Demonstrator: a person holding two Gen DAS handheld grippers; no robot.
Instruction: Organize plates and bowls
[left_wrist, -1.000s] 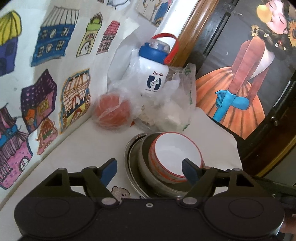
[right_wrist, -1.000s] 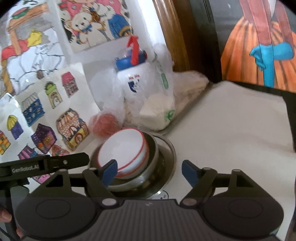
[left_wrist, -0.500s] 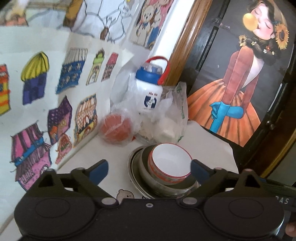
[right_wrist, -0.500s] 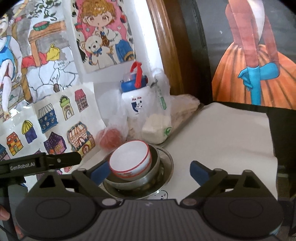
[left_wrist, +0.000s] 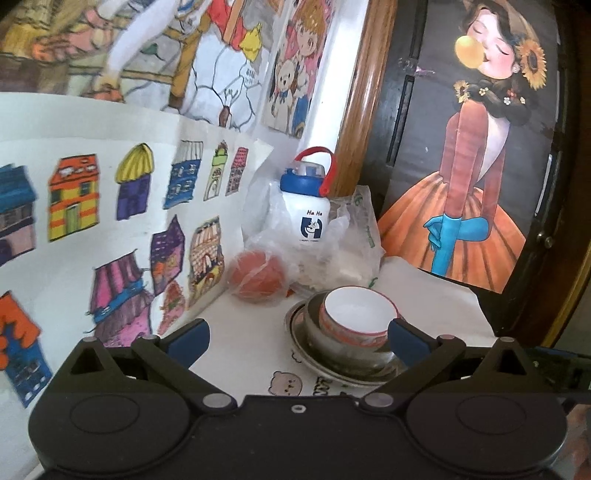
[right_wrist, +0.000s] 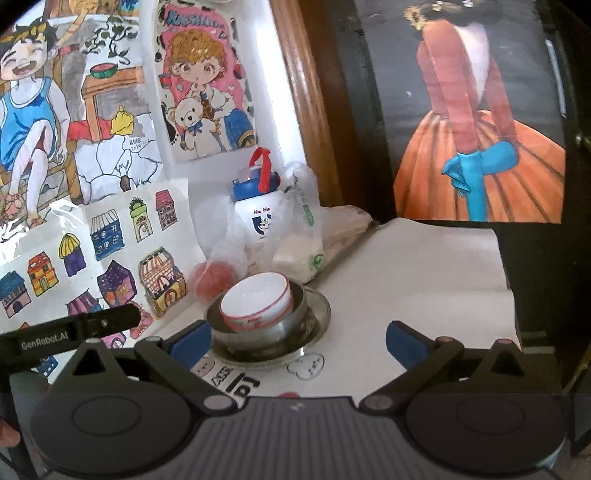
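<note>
A white bowl with a red rim (left_wrist: 360, 314) sits tilted inside a steel bowl (left_wrist: 328, 343), which stands on a steel plate (left_wrist: 297, 325) on the white tabletop. My left gripper (left_wrist: 297, 339) hangs back from this stack with its jaws opening and nothing between them. The right wrist view shows the same white bowl (right_wrist: 256, 299), steel bowl (right_wrist: 258, 332) and plate (right_wrist: 319, 314) ahead and to the left. My right gripper (right_wrist: 297, 339) is also drawn back, jaws opening, with nothing held. The left gripper's black body (right_wrist: 74, 328) shows at the left edge.
Behind the stack stand a white bottle with a blue lid (left_wrist: 310, 218), crumpled plastic bags (left_wrist: 347, 251) and a bagged red-orange ball (left_wrist: 258, 277). Children's drawings (left_wrist: 110, 206) cover the wall at the left. A painting of a girl (left_wrist: 472, 206) leans at the right.
Both grippers have drawn back from the stacked bowls, which now look smaller and farther. Both pairs of jaws have spread wider. The stack has not moved.
</note>
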